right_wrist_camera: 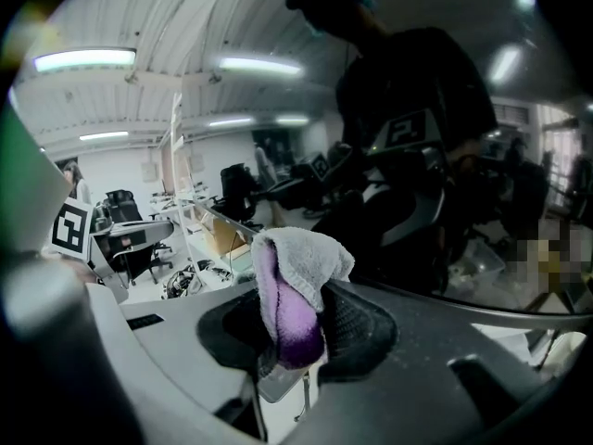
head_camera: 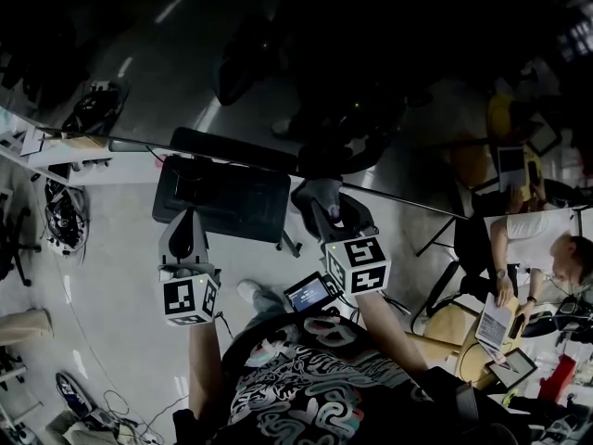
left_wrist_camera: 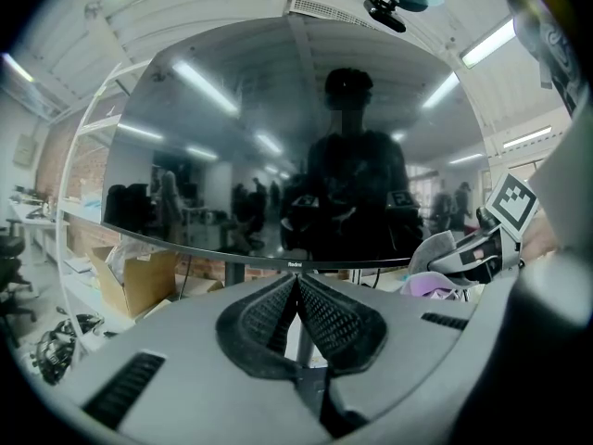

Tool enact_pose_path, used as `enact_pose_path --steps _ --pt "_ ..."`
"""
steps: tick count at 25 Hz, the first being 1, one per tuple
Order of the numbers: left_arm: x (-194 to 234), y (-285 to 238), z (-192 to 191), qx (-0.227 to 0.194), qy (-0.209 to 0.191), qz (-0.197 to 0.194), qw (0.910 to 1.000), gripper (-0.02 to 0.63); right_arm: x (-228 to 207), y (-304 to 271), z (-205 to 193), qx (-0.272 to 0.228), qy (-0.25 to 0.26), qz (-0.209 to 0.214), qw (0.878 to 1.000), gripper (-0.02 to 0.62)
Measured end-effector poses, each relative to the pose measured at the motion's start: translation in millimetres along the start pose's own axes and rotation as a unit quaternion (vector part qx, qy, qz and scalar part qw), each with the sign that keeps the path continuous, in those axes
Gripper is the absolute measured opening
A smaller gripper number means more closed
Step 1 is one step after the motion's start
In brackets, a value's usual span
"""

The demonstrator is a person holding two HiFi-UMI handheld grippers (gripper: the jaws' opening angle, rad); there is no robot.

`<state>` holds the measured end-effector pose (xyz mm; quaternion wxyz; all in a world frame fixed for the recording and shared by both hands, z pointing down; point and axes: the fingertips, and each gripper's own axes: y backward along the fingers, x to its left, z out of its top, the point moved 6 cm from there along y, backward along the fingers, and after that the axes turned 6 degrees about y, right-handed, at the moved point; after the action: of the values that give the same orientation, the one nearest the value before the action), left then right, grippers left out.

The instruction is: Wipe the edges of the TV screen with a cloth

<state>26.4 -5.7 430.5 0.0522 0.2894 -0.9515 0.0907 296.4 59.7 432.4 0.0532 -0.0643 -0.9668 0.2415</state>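
Right gripper view shows the right gripper (right_wrist_camera: 295, 295) clamped on a folded cloth (right_wrist_camera: 301, 253), grey outside and purple inside, which sticks up past the jaw tips. The TV (right_wrist_camera: 463, 156) fills the upper right of that frame. Its lower edge (right_wrist_camera: 417, 293) runs from middle left down to the right, just behind the cloth; whether the two touch I cannot tell. In the head view that edge crosses the frame from left to right as one long slanted line, with the cloth close under it near the centre. The left gripper (left_wrist_camera: 296, 281) is empty, jaws pressed together, and sits at lower left, farther from the edge. The wipe probably calls for sliding the cloth sideways along that line.
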Motion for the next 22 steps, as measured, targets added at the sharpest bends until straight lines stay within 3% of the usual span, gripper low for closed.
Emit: enact_pose_path --steps 22 --pt "62 -18 5 -0.003 0.015 -0.009 0.9998 0.017 49 -45 31 0.002 0.004 0.02 1.0 0.141"
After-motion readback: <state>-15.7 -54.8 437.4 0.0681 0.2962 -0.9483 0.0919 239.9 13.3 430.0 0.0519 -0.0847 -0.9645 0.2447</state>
